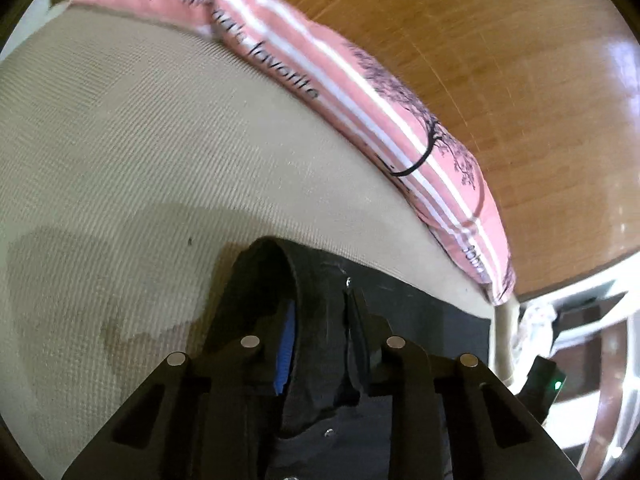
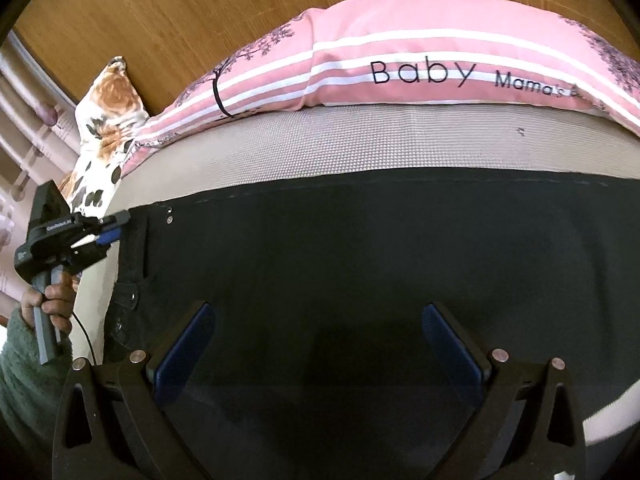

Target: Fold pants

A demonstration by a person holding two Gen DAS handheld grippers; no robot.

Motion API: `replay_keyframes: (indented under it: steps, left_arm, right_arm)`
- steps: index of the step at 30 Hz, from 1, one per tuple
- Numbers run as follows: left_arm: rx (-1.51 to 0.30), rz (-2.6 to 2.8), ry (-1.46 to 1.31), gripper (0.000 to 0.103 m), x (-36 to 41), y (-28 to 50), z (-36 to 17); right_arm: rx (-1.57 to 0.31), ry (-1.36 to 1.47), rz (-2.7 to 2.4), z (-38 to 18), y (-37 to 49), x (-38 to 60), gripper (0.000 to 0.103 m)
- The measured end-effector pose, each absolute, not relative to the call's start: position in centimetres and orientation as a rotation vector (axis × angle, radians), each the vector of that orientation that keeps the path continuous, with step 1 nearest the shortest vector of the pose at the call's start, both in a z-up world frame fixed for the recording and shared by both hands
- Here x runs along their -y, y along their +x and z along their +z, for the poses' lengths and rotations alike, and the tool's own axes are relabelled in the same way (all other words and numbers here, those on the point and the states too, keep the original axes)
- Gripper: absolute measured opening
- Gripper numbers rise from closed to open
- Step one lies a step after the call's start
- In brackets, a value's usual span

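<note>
Black pants [image 2: 360, 248] lie spread flat on a beige bed [image 1: 120, 152], below a pink striped pillow [image 2: 420, 60]. The left gripper [image 1: 320, 320], held in a hand [image 2: 56, 300], has its jaws narrowed on the pants' waistband. The right gripper [image 2: 318, 340] hovers over the dark cloth, jaws wide, gripping nothing.

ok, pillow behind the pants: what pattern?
Pink with white stripes and black lettering, pillow; clearest in right wrist view.
</note>
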State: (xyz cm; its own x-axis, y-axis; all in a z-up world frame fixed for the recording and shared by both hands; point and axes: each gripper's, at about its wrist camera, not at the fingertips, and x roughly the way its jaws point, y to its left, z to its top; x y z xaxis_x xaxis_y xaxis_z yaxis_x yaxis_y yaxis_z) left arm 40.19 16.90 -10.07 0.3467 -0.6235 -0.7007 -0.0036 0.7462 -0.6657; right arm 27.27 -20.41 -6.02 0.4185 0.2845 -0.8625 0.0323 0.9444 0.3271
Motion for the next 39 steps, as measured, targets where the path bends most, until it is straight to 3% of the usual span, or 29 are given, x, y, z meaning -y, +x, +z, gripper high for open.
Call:
replay_keyframes:
  steps: [11, 13, 15, 27, 32, 39]
  left_arm:
    - [-1.183, -0.420, -0.670, 0.027, -15.5, 42.9, -12.8]
    - [-1.157, -0.411, -0.649, 0.019, -15.2, 42.6, -12.6]
    - [-1.127, -0.407, -0.603, 0.013, -15.4, 41.8, -11.9]
    - [-0.853, -0.572, -0.576, 0.009, -15.2, 36.4, -4.8]
    - [-0.787, -0.610, -0.596, 0.009, -15.3, 35.1, -3.7]
    - [-0.761, -0.632, -0.572, 0.009, -15.4, 34.6, -2.4]
  right_arm:
    - [-1.132, 0.281, 0.231, -6.6, 29.7, 20.3, 0.103]
    - [-1.132, 0.258, 0.239, -6.6, 30.3, 20.4, 0.103]
    - [-1.134, 0.226, 0.253, -6.6, 31.1, 20.7, 0.103]
    - [-1.265, -0.006, 0.626, -5.4, 39.2, 23.4, 0.100]
    - [-1.369, -0.037, 0.818, -6.4, 41.9, 23.1, 0.086]
    - [-1.464, -0.103, 0.955, -8.5, 43.3, 23.2, 0.078]
